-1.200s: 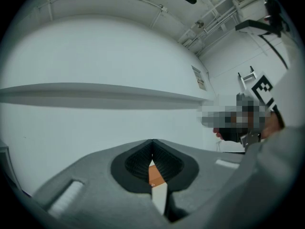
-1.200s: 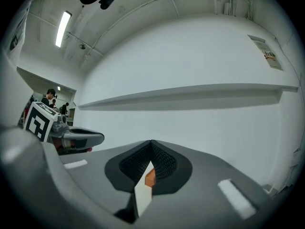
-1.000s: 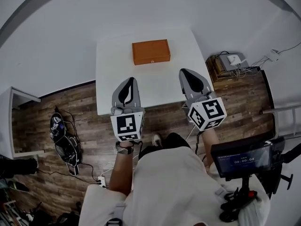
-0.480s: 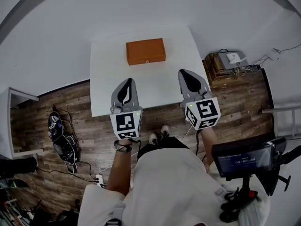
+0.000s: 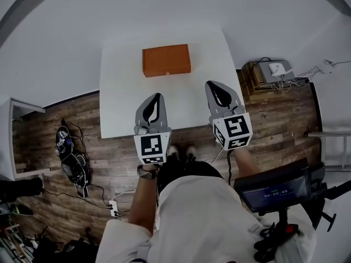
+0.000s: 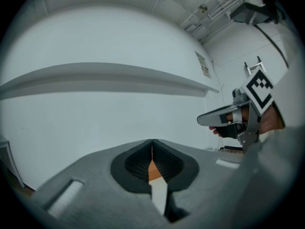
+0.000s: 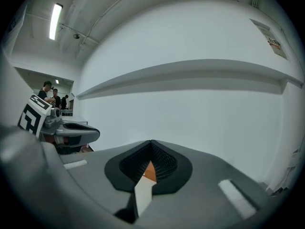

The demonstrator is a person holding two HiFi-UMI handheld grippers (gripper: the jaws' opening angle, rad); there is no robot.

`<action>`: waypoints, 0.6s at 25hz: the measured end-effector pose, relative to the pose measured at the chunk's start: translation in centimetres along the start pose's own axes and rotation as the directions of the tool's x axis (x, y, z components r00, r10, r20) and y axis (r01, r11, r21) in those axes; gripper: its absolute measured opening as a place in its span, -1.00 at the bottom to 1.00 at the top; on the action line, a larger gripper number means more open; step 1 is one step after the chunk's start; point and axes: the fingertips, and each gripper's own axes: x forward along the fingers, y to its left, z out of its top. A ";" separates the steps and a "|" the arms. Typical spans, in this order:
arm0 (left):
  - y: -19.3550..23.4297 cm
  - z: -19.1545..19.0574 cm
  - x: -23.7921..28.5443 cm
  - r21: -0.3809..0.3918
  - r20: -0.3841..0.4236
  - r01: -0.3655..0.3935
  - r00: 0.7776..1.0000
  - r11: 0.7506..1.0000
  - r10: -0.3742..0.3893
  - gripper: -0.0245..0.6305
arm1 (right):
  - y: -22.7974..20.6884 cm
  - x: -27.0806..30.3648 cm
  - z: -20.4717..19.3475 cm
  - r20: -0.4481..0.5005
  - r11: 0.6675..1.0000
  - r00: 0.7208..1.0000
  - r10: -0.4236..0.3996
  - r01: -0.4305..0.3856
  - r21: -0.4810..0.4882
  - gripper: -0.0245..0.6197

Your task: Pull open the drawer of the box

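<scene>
An orange box [image 5: 166,60] lies on the far part of a white table [image 5: 120,97], with a small metal fitting on its near face. My left gripper [image 5: 158,96] hovers over the table's front edge, shut and empty, well short of the box. To its right my right gripper [image 5: 214,84] is also shut and empty, at about the same distance from the box. In the left gripper view the left gripper [image 6: 152,142] has its jaws meeting at the tip, with a sliver of the orange box [image 6: 153,168] behind them. The right gripper view shows the same for the right gripper [image 7: 151,142] and the box [image 7: 149,171].
Wooden floor [image 5: 82,147] surrounds the table. A low shelf with cables and a device [image 5: 269,73] stands to the right. A screen on a stand [image 5: 271,190] is at the lower right. Bags and cords [image 5: 71,158] lie at the left. People [image 7: 52,97] stand far off.
The person has stepped closer to the table, and their shoes now show under its edge. Both grippers have shifted a little over the front edge. The jaws stay shut.
</scene>
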 end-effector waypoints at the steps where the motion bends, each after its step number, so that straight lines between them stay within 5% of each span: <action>1: -0.5 -0.1 0.1 -0.005 -0.002 0.006 1.000 1.000 -0.006 -0.89 | -0.1 0.0 -0.2 -0.002 1.000 1.000 0.002 -0.002 0.001 -0.92; 15: 0.5 -5.1 7.1 -0.090 -0.070 0.020 0.997 0.996 -0.026 -0.79 | -2.2 6.6 -4.4 -0.056 0.999 0.998 0.013 -0.011 0.035 -0.71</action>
